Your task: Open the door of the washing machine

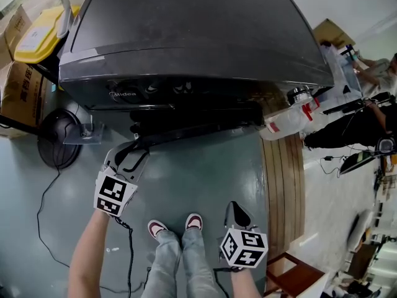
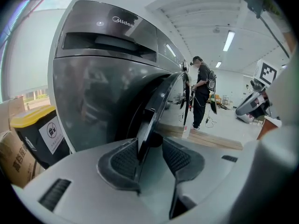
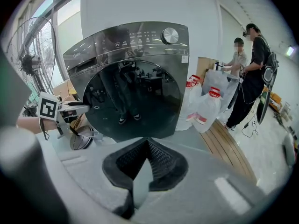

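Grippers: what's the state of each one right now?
Left gripper: open, washing machine door edge between its jaws, resting against one pad only.
Right gripper: closed, holding nothing.

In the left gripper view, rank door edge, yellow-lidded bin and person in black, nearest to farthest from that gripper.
1. Door edge, between the jaws.
2. Yellow-lidded bin, at left.
3. Person in black, far back, right of centre.
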`<control>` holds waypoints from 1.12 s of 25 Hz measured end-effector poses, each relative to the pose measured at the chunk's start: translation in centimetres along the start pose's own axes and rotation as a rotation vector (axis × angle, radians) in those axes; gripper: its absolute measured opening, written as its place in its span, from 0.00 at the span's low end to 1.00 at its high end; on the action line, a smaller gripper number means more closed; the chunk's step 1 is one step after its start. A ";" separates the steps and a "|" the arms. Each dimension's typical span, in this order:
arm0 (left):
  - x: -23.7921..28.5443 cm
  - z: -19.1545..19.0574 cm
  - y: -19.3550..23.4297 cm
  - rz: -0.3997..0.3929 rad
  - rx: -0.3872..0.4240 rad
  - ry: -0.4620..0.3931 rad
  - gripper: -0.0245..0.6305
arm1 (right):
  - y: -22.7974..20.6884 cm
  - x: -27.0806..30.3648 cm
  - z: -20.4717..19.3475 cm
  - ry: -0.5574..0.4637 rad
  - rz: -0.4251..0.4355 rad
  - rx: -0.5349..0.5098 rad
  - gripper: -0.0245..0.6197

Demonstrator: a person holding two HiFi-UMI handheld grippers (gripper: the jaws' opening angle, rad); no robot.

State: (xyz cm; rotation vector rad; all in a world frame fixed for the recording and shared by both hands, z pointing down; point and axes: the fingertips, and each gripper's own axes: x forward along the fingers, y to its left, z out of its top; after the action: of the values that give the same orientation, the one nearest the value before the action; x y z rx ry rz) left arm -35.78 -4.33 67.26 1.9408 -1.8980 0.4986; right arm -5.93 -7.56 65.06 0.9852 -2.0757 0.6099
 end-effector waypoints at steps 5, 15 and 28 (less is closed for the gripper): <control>-0.4 -0.5 -0.4 0.013 -0.002 0.001 0.29 | -0.5 -0.2 -1.1 0.010 0.001 -0.002 0.05; -1.8 -1.5 -3.6 0.002 -0.037 -0.002 0.27 | -1.6 -1.3 -0.7 -0.001 -0.010 -0.021 0.05; -2.6 -2.4 -6.7 0.042 -0.089 -0.024 0.26 | -1.6 -0.3 -2.5 0.024 0.016 -0.062 0.05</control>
State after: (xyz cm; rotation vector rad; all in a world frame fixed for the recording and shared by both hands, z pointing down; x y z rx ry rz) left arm -29.17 -0.74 67.89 1.8623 -1.9445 0.3980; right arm -3.47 -6.66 66.50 0.9224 -2.0711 0.5600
